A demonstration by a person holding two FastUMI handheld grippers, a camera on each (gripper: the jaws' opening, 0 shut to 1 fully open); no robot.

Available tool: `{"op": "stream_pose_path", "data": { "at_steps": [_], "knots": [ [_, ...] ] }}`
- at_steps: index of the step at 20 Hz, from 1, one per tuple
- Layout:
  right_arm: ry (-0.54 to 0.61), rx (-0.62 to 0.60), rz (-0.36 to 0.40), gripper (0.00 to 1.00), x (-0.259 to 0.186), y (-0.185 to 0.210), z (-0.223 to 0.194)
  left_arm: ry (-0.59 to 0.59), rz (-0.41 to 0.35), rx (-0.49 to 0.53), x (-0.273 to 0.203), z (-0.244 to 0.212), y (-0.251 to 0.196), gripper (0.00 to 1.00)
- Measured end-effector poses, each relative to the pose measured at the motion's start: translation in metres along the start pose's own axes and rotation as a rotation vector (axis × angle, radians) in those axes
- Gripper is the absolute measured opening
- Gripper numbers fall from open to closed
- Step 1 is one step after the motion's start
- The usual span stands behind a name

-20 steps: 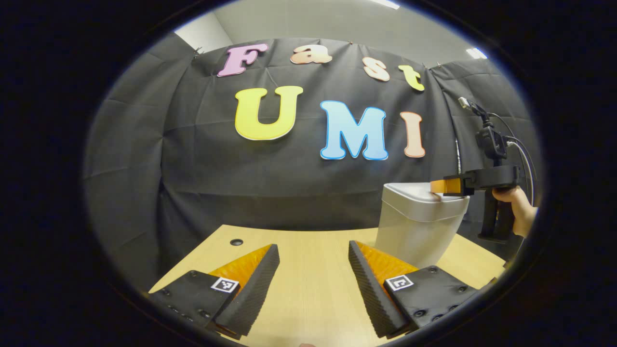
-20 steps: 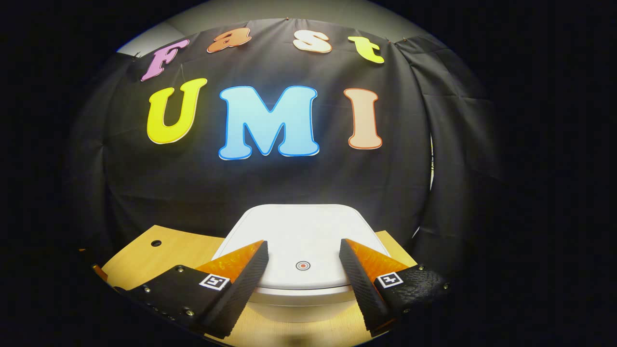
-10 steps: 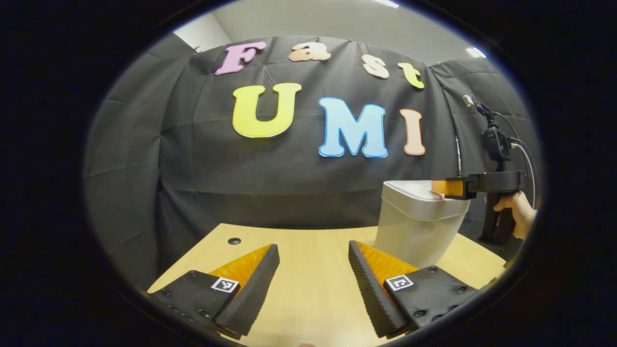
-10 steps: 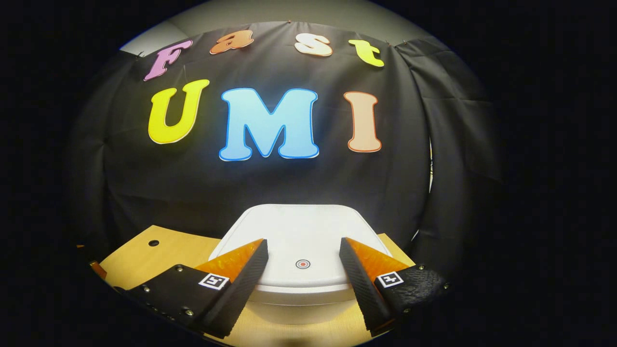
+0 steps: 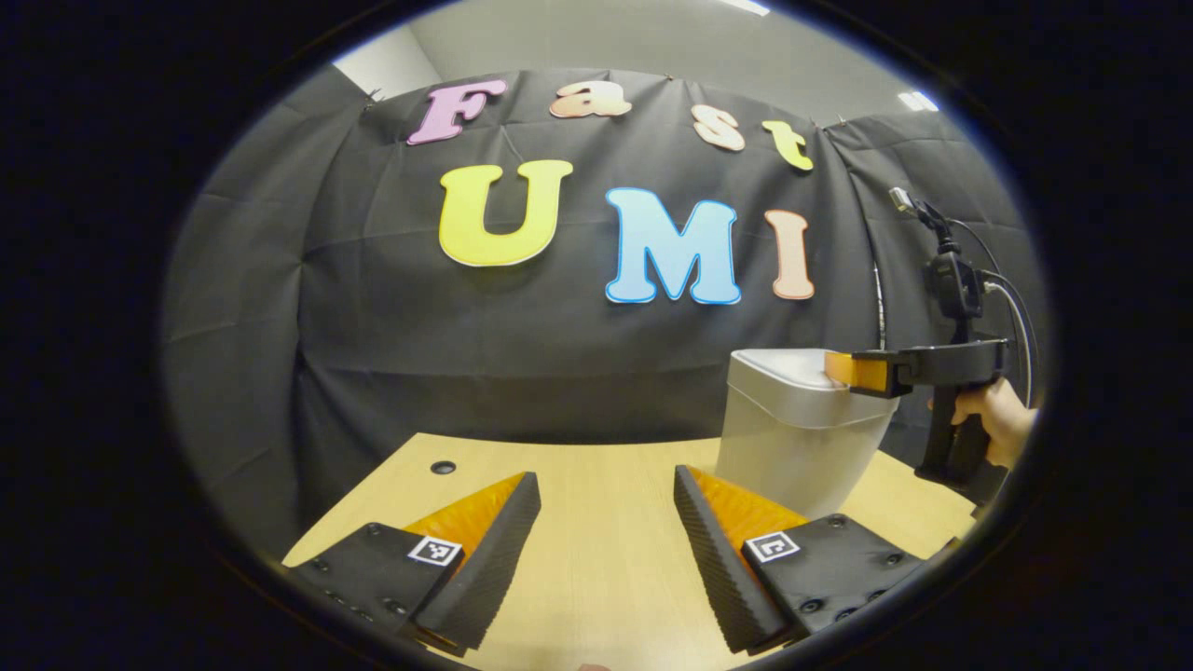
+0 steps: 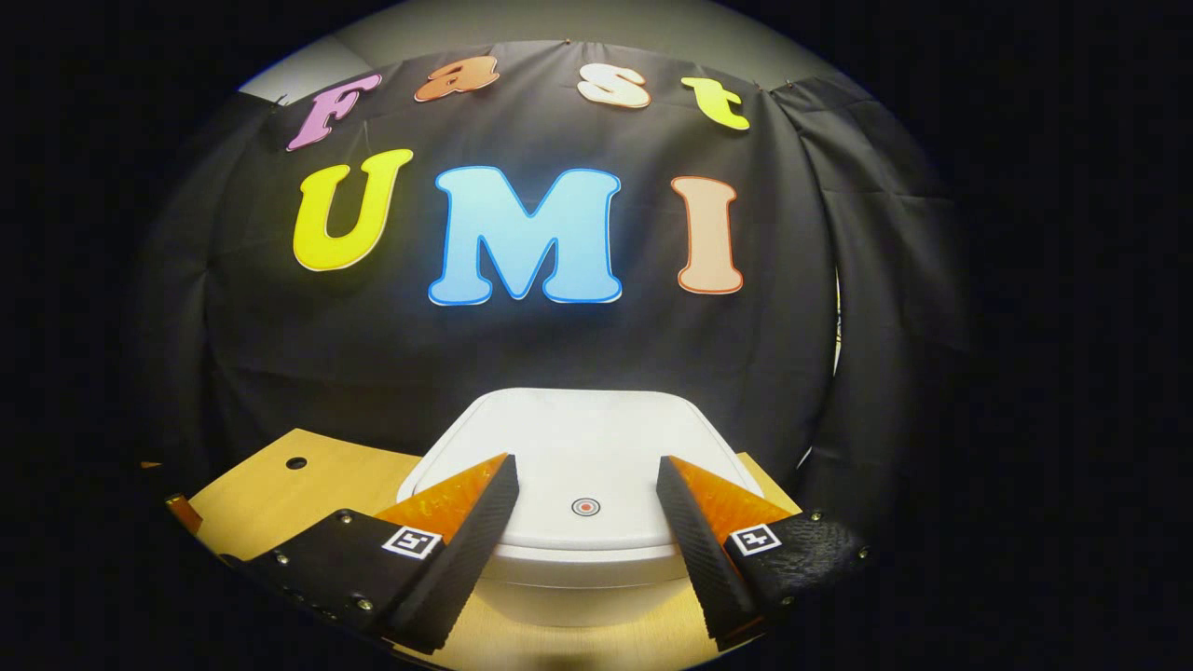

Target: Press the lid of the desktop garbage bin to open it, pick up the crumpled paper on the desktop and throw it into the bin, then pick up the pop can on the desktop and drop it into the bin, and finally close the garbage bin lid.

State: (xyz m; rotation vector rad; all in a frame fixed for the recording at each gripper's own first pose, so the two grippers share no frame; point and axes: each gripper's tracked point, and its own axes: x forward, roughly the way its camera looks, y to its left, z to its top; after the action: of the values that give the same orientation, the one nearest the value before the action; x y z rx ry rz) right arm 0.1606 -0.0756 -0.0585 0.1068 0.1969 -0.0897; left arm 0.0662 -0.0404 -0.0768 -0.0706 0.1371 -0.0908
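The garbage bin (image 5: 802,429) stands near the counter's (image 5: 596,559) far right edge, lid (image 6: 582,447) down flat, so I cannot see inside. On my left, the left gripper (image 5: 606,550) hovers over bare wood with its fingers spread and nothing between them; a small round hole (image 5: 443,467) sits near the far left edge. To the right, my right gripper (image 6: 582,540) hangs just above the lid's front, fingers spread either side of its round button mark (image 6: 584,507).

A recording booth inside an office-like room: black cloth wall (image 5: 522,354) hung behind a light wooden desk (image 5: 596,522) with a cable hole (image 5: 443,467), plain grey ceiling (image 5: 652,37) with ceiling lights (image 5: 918,101).
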Motion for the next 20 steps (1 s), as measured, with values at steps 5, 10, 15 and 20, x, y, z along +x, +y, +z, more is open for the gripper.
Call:
{"op": "stream_pose_path", "data": {
  "at_steps": [5,10,15,20],
  "knots": [
    [-0.027,0.014,0.002,0.97,0.003,0.001,0.001,-0.013,-0.002,-0.004,-0.006,0.004,-0.001,1.0],
    [-0.042,0.027,0.003,0.96,0.004,0.002,0.003,-0.031,0.004,0.001,-0.015,0.01,0.0,1.0],
    [-0.054,0.034,-0.006,0.95,0.004,0.001,0.005,-0.043,0.008,0.016,-0.021,0.016,-0.002,1.0],
    [-0.045,0.04,-0.001,0.95,0.005,0.001,0.005,-0.041,0.019,0.012,-0.026,0.016,-0.002,0.95]
  ]
}}
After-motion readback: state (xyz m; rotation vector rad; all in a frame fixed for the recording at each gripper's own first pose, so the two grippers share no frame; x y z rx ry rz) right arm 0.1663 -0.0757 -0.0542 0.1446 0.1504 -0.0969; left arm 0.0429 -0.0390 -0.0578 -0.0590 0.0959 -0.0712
